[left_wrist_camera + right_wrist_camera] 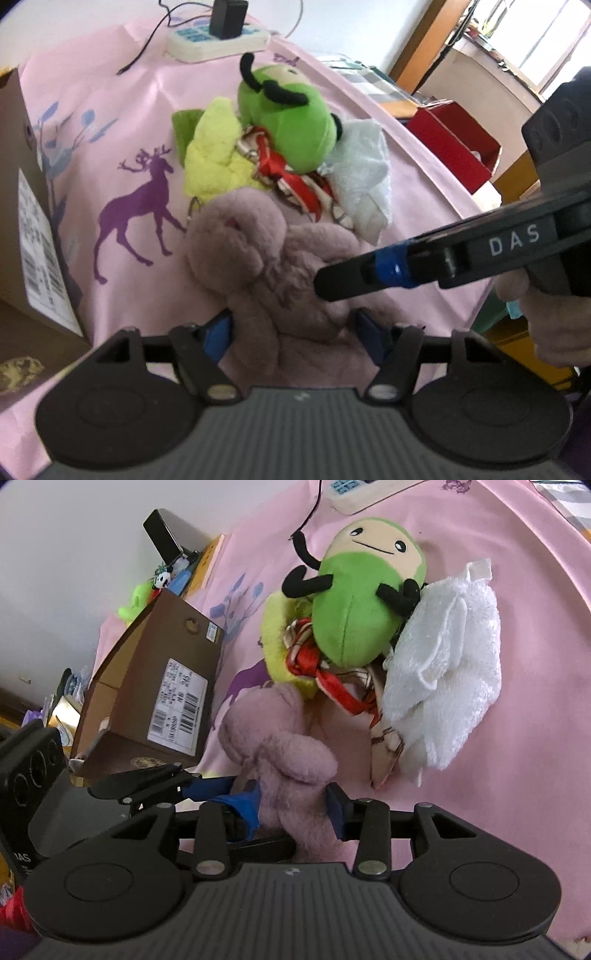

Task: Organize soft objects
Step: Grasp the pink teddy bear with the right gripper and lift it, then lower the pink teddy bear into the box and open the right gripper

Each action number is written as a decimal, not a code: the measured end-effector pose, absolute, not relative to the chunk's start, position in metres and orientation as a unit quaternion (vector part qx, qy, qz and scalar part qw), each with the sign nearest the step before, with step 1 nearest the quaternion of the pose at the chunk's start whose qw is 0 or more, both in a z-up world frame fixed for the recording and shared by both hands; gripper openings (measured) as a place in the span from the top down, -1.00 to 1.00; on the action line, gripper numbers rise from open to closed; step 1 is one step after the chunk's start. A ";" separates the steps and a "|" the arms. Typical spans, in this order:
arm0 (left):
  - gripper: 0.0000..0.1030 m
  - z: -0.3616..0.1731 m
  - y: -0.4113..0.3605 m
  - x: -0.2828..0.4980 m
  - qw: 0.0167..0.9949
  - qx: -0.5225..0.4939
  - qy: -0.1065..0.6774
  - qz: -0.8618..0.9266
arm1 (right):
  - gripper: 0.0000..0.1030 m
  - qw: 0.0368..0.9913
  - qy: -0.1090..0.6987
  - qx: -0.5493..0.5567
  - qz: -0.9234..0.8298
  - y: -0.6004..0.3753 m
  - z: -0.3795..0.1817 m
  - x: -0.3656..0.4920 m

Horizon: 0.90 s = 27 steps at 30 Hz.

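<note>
Left gripper (291, 330): jaws stood fairly wide, blue pads seen at either side of the mauve plush toy (266, 258). The fuzzy, lumpy body is bracketed between the fingers; whether the pads actually press in cannot be told from the left wrist view.

Right gripper (293, 803): narrower gap, the same mauve plush toy (291, 760) sat between its blue-taped fingers. The pile looks touched on both sides, but a firm pinch cannot be confirmed. In the left wrist view its long black finger is seen lying across the toy from the right.

Ahead of both claws, a heap of soft items is laid on the pink tablecloth (110, 122), smooth, creased, printed with a purple deer:
- green plush doll (354, 616), bean-shaped, short pile, cream face, black felt arms, furthest ahead.
- yellow towel (214, 155), fluffy, crumpled, ahead and left of the mauve toy, partly under the doll.
- red-and-cream scarf (332, 679), thin, glossy, knotted, wedged under the doll, just ahead of the mauve toy.
- white towel (447, 672), thick terry, loosely folded, ahead and right, leaned against the doll.

Cardboard box (155, 686), brown, rigid, barcode label on the end, stood left of the claws. Power strip (218, 40), hard plastic, black adapter plugged in, is located well beyond the heap.
</note>
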State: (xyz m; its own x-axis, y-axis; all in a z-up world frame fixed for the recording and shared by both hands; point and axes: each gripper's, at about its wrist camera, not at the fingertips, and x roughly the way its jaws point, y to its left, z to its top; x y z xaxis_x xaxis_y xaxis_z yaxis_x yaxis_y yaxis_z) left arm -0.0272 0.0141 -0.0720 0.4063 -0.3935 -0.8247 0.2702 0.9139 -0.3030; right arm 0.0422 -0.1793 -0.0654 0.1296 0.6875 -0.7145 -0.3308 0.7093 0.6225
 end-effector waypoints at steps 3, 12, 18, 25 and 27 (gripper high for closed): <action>0.01 -0.060 0.022 -0.032 0.842 -0.064 0.494 -0.208 | 0.54 0.739 0.554 0.158 0.349 -0.179 -0.057 0.035; 0.01 0.000 0.045 -0.037 0.885 -0.057 0.414 -0.205 | 0.53 0.774 0.489 0.162 0.367 -0.169 -0.010 0.029; 0.01 0.049 0.083 -0.049 0.923 -0.041 0.340 -0.174 | 0.53 0.791 0.419 0.183 0.407 -0.143 0.033 0.034; 0.01 0.064 0.154 -0.059 0.940 -0.046 0.320 -0.112 | 0.53 0.784 0.382 0.174 0.457 -0.064 0.053 0.048; 0.01 0.059 0.174 -0.059 0.938 -0.046 0.329 -0.095 | 0.53 0.779 0.386 0.164 0.466 -0.038 0.049 0.051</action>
State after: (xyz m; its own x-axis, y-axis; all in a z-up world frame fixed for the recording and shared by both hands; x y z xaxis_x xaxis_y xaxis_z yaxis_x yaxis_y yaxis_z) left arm -0.0594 0.1744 0.0587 0.7648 -0.2088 -0.6095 0.1480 0.9777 -0.1491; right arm 0.0514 -0.0384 0.0489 0.2676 0.8528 -0.4485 -0.5990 0.5119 0.6158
